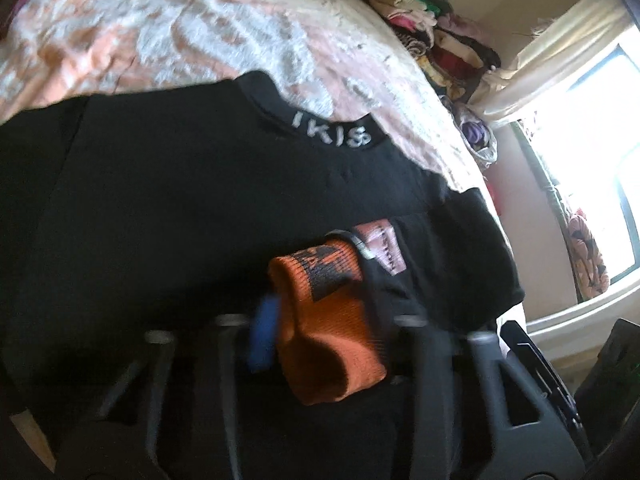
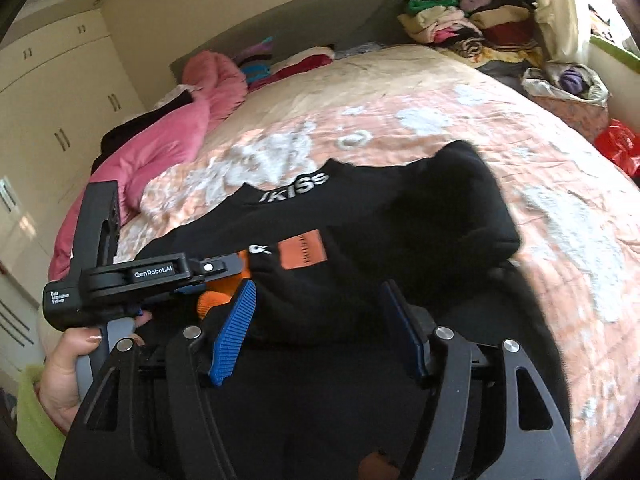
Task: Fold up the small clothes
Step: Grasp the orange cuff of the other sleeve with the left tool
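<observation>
A black top [image 1: 160,200] with white letters on its collar lies spread on the bed, an orange patch [image 2: 301,254] on its front. My left gripper [image 1: 320,320] is shut on the top's orange cuff [image 1: 328,344], which bulges up between the blurred fingers. In the right wrist view that same gripper [image 2: 224,270] reaches in from the left, held by a hand [image 2: 68,364], with the orange cuff [image 2: 214,300] under its tip. My right gripper [image 2: 320,316] stands open just above the black fabric [image 2: 440,208], its blue pads [image 2: 234,332] wide apart and pressing on nothing.
The bed's peach and white cover [image 2: 540,184] stretches beyond the top. A pink quilt [image 2: 172,136] lies at the left, a pile of folded clothes [image 2: 472,20] at the far right corner. A red bag [image 2: 618,144] and a bright window [image 1: 592,160] are on the right.
</observation>
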`<state>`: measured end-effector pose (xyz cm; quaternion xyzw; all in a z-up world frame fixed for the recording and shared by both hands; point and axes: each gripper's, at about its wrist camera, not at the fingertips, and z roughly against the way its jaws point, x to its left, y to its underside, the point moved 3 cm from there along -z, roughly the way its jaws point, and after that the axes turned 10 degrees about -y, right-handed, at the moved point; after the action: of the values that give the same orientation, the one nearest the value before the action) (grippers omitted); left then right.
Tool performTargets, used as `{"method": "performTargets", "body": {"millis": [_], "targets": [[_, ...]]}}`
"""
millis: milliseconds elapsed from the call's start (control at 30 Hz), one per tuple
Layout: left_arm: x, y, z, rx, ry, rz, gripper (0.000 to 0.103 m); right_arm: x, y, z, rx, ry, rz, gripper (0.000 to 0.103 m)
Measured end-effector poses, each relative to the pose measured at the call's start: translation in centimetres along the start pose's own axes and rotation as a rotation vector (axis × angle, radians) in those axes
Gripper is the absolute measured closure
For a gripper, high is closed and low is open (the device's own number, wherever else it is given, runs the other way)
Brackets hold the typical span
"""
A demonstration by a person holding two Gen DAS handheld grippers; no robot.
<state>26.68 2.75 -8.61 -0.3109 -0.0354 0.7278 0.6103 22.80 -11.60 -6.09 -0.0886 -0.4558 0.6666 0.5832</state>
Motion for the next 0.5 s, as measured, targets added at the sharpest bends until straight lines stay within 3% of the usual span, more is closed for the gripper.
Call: {"method": "performTargets", "body": {"millis": [133, 300, 400, 500], "targets": [[-0.6, -0.9, 3.2, -0.093, 0.079, -0.007, 0.102, -0.7, -0.1, 1.5, -0.027, 0.03, 0.002, 0.04], [-1.2, -1.6, 8.1, -0.216, 0.125, -0.038, 0.102, -1.9, 0.0, 1.9, -0.034, 0.058, -0.02, 0.04], [-0.7, -1.4, 9.3, -0.239, 0.093, -0.055, 0.102, -2.5, 0.0, 1.8, -0.032, 0.077, -0.04, 0.04], [0.8, -1.1, 9.0, -0.215, 0.053, -0.037, 0.102, -3.0, 0.1, 1.3, -0.023, 0.104, -0.045, 0.04]]}}
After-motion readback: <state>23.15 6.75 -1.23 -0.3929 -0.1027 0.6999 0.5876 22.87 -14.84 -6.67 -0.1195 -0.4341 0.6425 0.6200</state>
